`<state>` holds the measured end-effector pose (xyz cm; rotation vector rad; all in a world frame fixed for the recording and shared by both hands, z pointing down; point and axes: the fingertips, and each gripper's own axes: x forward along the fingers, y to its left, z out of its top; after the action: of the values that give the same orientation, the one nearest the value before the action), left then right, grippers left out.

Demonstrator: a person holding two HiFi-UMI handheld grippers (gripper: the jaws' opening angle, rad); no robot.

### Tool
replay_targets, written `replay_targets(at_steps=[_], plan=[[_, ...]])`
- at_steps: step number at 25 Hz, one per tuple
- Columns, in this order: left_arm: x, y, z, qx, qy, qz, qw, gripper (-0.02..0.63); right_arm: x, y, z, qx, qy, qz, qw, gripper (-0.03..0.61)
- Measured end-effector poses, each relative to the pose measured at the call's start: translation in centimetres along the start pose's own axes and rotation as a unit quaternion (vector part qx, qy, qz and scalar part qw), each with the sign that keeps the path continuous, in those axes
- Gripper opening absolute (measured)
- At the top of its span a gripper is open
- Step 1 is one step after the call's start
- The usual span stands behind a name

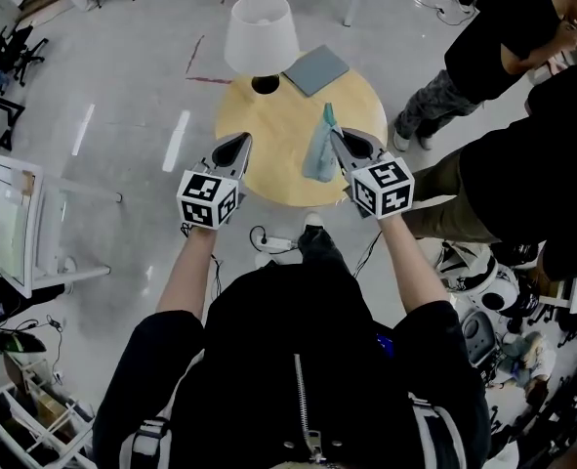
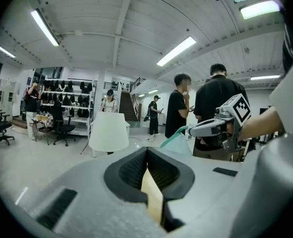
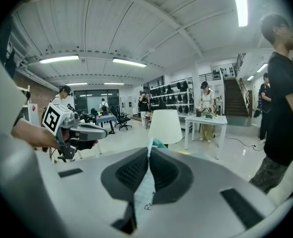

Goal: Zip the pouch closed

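Head view inspected: finds right gripper (image 1: 335,137) clamped shut on the upper end of the teal pouch (image 1: 319,159), hung above the round table (image 1: 268,169); finds left gripper (image 1: 245,145) fully closed, empty, over the table's near left. Recommend opening it, pinching the zipper pull, drawing steadily against the right's hold.

Open-plan lab or office, rolling chairs (image 2: 62,127), stocked shelving racks (image 2: 82,90), ceiling strip lights (image 2: 175,51), grey floor (image 1: 142,86)
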<state>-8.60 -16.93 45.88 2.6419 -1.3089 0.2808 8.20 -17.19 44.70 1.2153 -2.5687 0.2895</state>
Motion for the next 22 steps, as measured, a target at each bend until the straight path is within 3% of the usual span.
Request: replay_targets(at_steps=[22], plan=[[-0.6, 0.1, -0.3, -0.007, -0.001, -0.005, 1.0, 0.005, -0.8, 1.4, 0.6, -0.032, 0.002, 0.012, 0.999, 0.012]])
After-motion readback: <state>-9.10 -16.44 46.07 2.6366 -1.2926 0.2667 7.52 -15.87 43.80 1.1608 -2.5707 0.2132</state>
